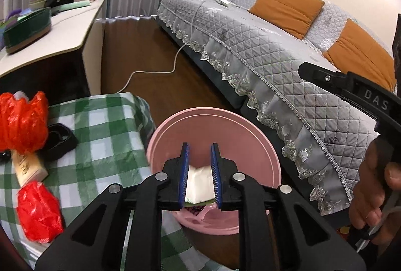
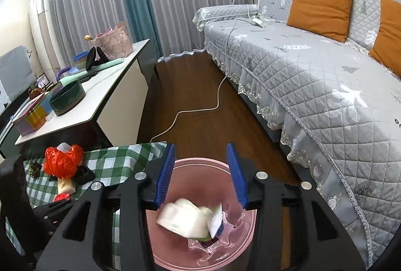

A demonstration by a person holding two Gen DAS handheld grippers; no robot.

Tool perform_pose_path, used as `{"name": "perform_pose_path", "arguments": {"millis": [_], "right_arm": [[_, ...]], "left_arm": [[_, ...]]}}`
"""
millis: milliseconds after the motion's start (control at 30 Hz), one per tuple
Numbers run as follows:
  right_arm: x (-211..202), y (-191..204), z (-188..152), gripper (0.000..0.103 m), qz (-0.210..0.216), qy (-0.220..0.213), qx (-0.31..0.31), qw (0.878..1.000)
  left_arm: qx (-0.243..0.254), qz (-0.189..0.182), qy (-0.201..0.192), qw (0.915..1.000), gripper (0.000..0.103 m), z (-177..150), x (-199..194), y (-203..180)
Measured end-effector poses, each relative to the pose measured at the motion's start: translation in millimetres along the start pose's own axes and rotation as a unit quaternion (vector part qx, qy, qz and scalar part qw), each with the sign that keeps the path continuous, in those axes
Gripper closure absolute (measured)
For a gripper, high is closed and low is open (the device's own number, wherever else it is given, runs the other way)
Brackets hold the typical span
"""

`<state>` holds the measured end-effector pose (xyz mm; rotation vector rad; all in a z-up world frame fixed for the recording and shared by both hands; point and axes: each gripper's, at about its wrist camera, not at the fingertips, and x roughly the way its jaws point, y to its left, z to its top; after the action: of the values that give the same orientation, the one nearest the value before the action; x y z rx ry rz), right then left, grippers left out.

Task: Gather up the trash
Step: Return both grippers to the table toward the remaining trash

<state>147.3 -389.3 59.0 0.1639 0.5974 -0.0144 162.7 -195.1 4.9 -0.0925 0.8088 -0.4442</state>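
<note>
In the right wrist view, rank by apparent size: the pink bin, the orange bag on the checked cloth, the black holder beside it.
1. pink bin, though nearest the camera
2. orange bag
3. black holder

Pink round bin (image 2: 240,241) beside the checked cloth (image 2: 112,163) — inside it a white crumpled tissue wad (image 2: 185,218) (blurred), a small white packet (image 2: 216,219) against it.
</note>
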Motion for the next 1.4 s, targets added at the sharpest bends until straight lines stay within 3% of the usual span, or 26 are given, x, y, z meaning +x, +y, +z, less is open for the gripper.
{"name": "perform_pose_path", "arguments": {"millis": [300, 633, 933, 1200, 1400], "right_arm": [[2.4, 28.7, -3.3, 0.057, 0.011, 0.003, -0.033, 0.999], [-14.2, 91.0, -10.1, 0.057, 0.061, -0.011, -0.070, 0.996], [-21.2, 144.3, -23.8, 0.073, 0.124, -0.009, -0.097, 0.987], [-10.4, 188.7, -39.1, 0.073, 0.162, 0.015, -0.122, 0.979], [3.5, 221.1, -49.1, 0.063, 0.188, 0.041, -0.124, 0.973]], "left_arm": [[-0.011, 0.025, -0.020, 0.9994, 0.086, -8.3, -49.6, 31.5], [-0.035, 0.068, -0.055, 0.9955, 0.086, -14.6, -119.8, 88.5], [-0.066, 0.120, -0.081, 0.9873, 0.086, -11.0, -178.6, 159.3], [-0.082, 0.171, -0.090, 0.9778, 0.086, -1.8, -212.8, 231.5], [-0.086, 0.205, -0.094, 0.9705, 0.086, 0.9, -229.7, 287.2]]}}
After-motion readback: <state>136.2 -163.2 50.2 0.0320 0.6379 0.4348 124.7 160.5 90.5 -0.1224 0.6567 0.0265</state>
